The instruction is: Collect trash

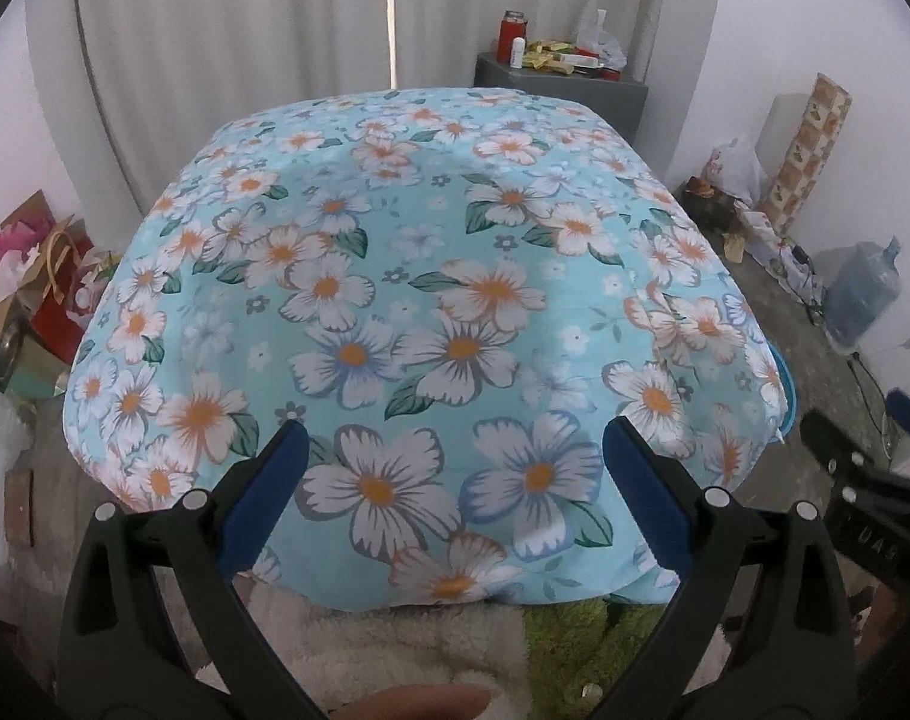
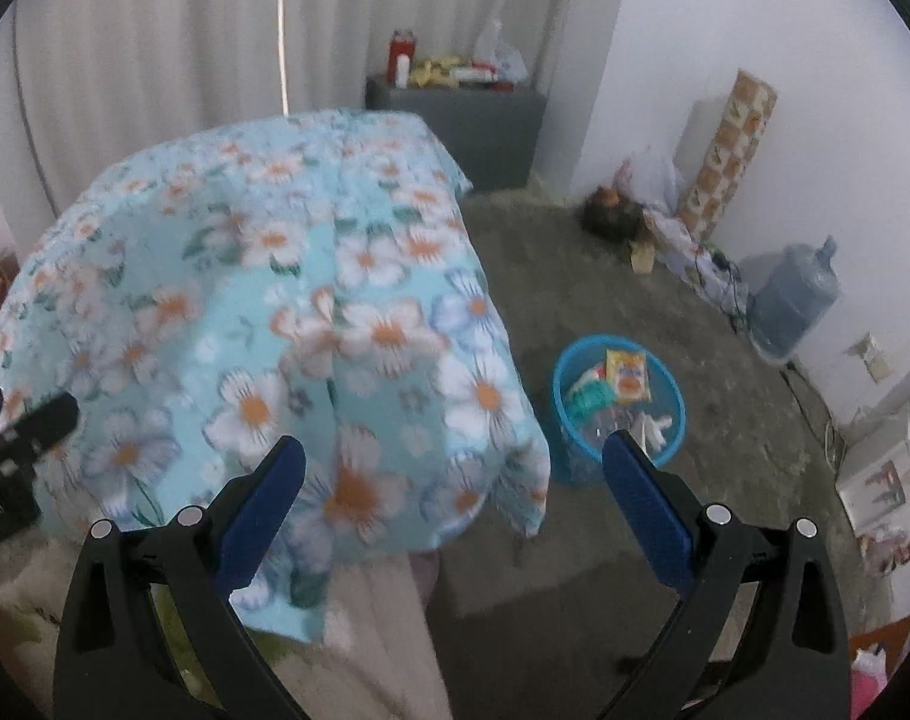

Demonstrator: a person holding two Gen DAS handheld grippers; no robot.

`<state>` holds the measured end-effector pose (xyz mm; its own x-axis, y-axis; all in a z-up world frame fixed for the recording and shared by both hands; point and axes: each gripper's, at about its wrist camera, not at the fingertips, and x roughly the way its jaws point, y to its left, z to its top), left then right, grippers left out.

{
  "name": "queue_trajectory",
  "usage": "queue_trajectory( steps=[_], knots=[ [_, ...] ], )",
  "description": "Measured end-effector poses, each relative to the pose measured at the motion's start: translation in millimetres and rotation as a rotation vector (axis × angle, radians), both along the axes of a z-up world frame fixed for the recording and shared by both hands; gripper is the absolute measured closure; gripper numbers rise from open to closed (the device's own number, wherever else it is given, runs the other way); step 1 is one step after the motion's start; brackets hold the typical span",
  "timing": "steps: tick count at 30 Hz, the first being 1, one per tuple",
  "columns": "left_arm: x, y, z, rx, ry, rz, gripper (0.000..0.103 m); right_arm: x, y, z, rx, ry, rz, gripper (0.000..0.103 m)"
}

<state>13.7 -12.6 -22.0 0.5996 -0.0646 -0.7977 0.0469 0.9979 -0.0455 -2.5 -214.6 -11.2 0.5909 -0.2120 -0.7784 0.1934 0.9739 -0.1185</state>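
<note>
Blue plastic round bin (image 2: 620,405) on the grey floor beside the flower-print cloth-covered table (image 1: 431,300) already holds wrappers and scraps. Left gripper (image 1: 455,480) and right gripper (image 2: 455,480) both gape wide, empty. No loose trash shows, so collecting looks nearly finished.

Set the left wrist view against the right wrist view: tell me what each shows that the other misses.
Left wrist only: gift bags on the floor beside the table, and the full top of the floral tablecloth, with no trash on it. Right wrist only: the inside of the blue bin on the floor, with wrappers in it. Both: open, empty tongs, left and right, the grey cabinet, the water jug.
</note>
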Motion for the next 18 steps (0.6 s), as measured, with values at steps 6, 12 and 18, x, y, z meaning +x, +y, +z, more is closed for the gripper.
queue_trajectory(
  steps=[6, 12, 18],
  knots=[
    [0.6, 0.1, -1.7, 0.003, 0.016, 0.013, 0.009, -7.5, -7.8, -7.4, 0.001, 0.034, -0.027, 0.006],
    [0.3, -2.6, -2.2, 0.011, 0.019, 0.001, 0.009, -9.0, -15.1, -6.6, -0.005, 0.034, -0.05, 0.007],
    [1.2, -7.0, -1.6, 0.019, 0.019, -0.012, 0.009, -8.7, -19.0, -7.0, -0.011, 0.037, -0.061, 0.006]
  ],
)
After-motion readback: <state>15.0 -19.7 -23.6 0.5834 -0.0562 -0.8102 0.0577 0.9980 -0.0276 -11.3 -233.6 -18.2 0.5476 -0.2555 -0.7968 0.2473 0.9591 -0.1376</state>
